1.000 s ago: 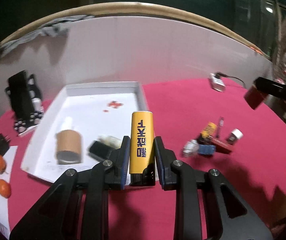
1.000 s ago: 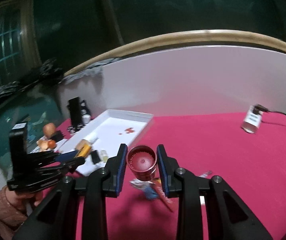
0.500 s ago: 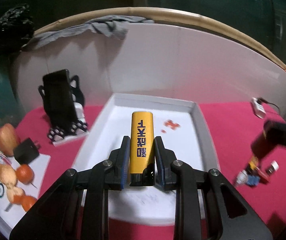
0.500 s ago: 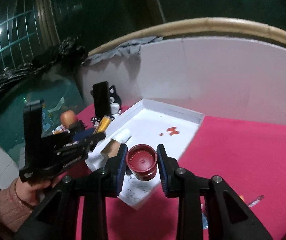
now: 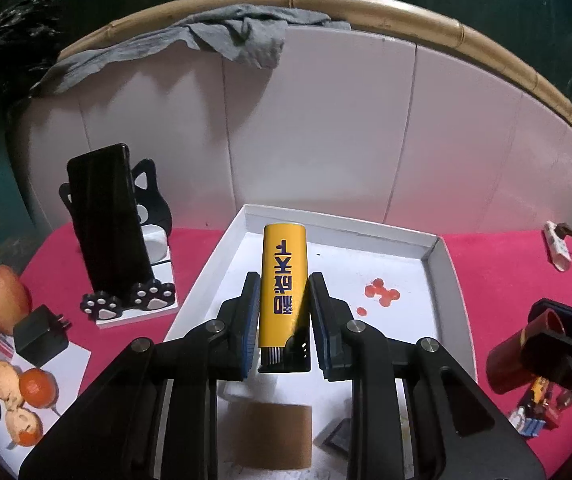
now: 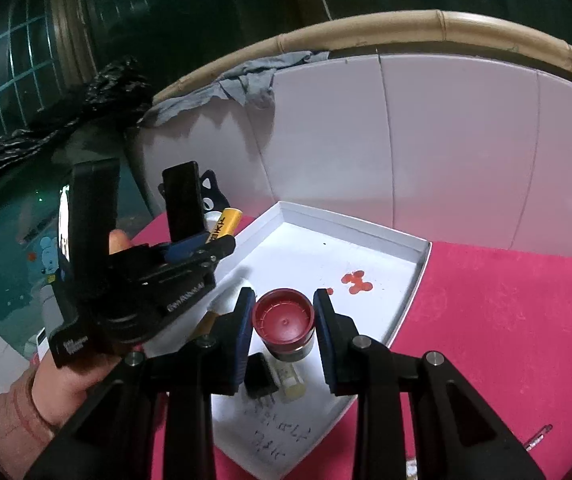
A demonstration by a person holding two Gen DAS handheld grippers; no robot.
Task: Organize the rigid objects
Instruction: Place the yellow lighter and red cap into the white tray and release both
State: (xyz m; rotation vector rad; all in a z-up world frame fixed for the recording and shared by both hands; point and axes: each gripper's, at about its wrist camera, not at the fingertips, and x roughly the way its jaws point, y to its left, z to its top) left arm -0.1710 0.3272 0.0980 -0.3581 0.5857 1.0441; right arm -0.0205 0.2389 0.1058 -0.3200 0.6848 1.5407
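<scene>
Lighter (image 5: 282, 280) clamped in left hand-held gripper (image 5: 282, 304); right's (image 6: 284, 320) clamps red cap (image 6: 283, 318).

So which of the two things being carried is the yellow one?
The lighter in the left gripper, yellow with dark lettering. The right gripper holds a dark red bottle instead.

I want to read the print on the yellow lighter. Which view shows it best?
The left wrist view: the yellow lighter stands centred, printed face forward. The right wrist view shows only its upper end beyond the left claw, small and angled.
</scene>
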